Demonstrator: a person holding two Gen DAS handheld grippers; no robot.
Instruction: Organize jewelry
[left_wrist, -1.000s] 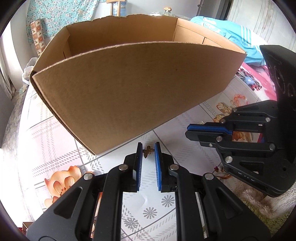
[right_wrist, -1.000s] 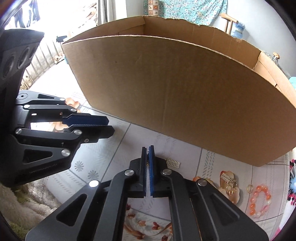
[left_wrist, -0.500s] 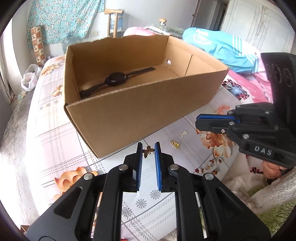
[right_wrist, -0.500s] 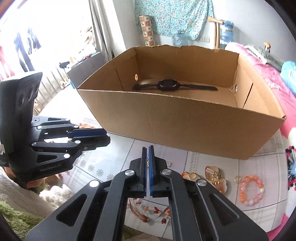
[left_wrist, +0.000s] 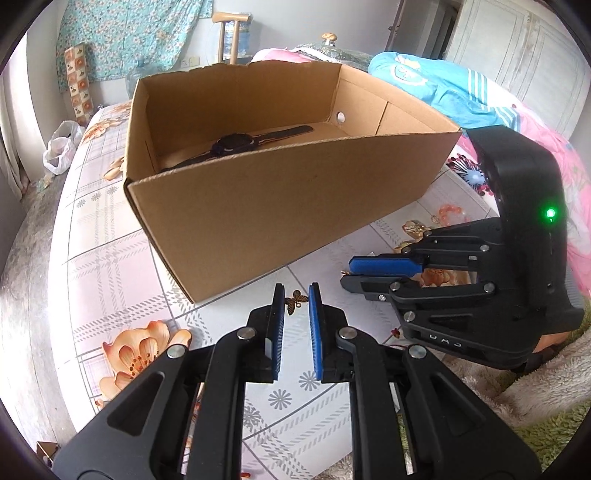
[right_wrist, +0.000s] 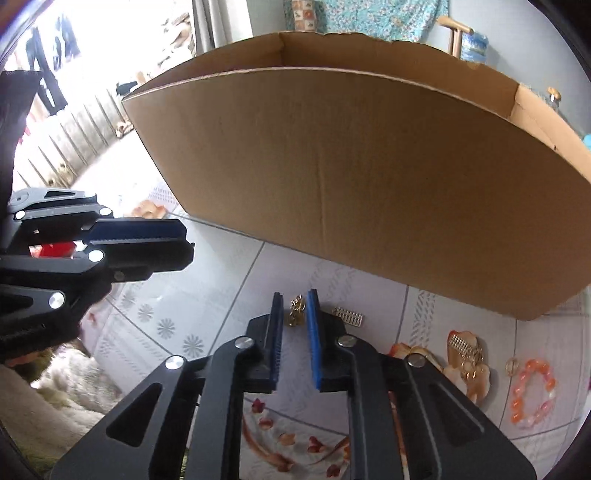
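1. The right gripper (right_wrist: 295, 314) hangs low before the near wall of the cardboard box (right_wrist: 351, 177), jaws spread a little. A small gold chain piece (right_wrist: 296, 311) sits in the gap between the blue pads (right_wrist: 313, 332); I cannot tell whether either pad touches it.
2. The left gripper (left_wrist: 296, 310) is spread likewise, a butterfly charm (left_wrist: 296, 301) lying just beyond its tips, near the box's front corner.
3. Both pieces are probably very light, thin and hard; the chain piece likely goes limp and can slip, so pinching its bunched middle seems safest.
4. The chain piece's long axis runs toward the box wall, along the fingers.
5. A watch (left_wrist: 236, 142) lies inside the box, its strap lengthwise along the floor.
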